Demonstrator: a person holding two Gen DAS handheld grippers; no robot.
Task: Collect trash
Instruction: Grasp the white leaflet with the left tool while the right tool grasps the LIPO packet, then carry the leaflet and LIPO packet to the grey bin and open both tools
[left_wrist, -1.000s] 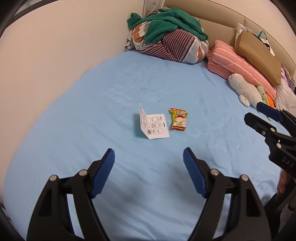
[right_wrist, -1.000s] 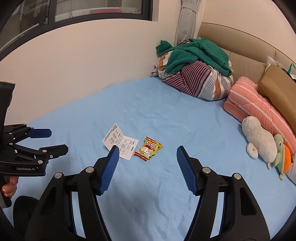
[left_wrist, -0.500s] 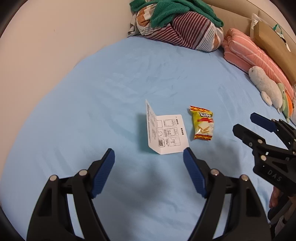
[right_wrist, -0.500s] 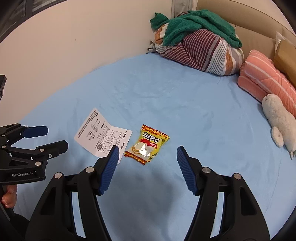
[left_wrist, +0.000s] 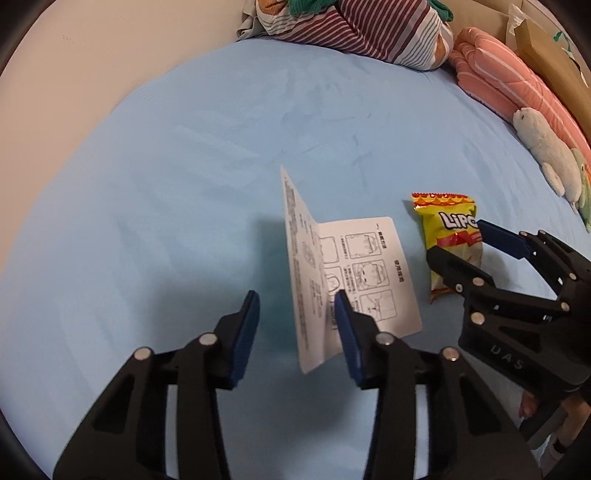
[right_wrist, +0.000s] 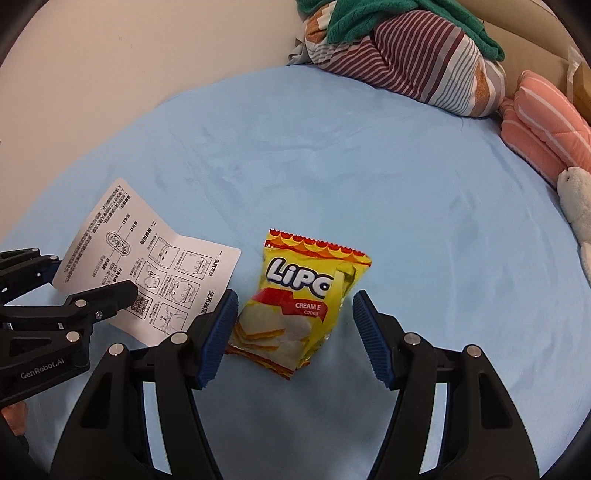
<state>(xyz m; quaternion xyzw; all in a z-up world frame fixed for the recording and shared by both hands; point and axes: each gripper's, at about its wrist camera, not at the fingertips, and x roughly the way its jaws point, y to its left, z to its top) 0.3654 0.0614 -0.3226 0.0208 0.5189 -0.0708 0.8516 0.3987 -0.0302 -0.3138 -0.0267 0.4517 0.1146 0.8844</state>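
A folded white instruction leaflet (left_wrist: 351, 273) lies on the light blue bed sheet (left_wrist: 184, 166) with its left flap standing up. My left gripper (left_wrist: 297, 325) is open, its jaws on either side of the raised flap's near edge. A yellow Lipo cookie packet (right_wrist: 306, 295) lies just right of the leaflet (right_wrist: 155, 266). My right gripper (right_wrist: 291, 325) is open, its jaws on either side of the packet's lower half. In the left wrist view the right gripper partly covers the packet (left_wrist: 447, 225).
A striped bundle with a green towel (right_wrist: 402, 51) lies at the head of the bed. A folded pink blanket (left_wrist: 509, 77), a white plush toy (left_wrist: 543, 147) and a brown paper bag (left_wrist: 546, 62) line the right side. A wall (left_wrist: 110, 55) borders the left.
Both grippers have moved forward and down onto the trash. The left gripper's jaws have narrowed around the leaflet flap; the right gripper now straddles the packet.
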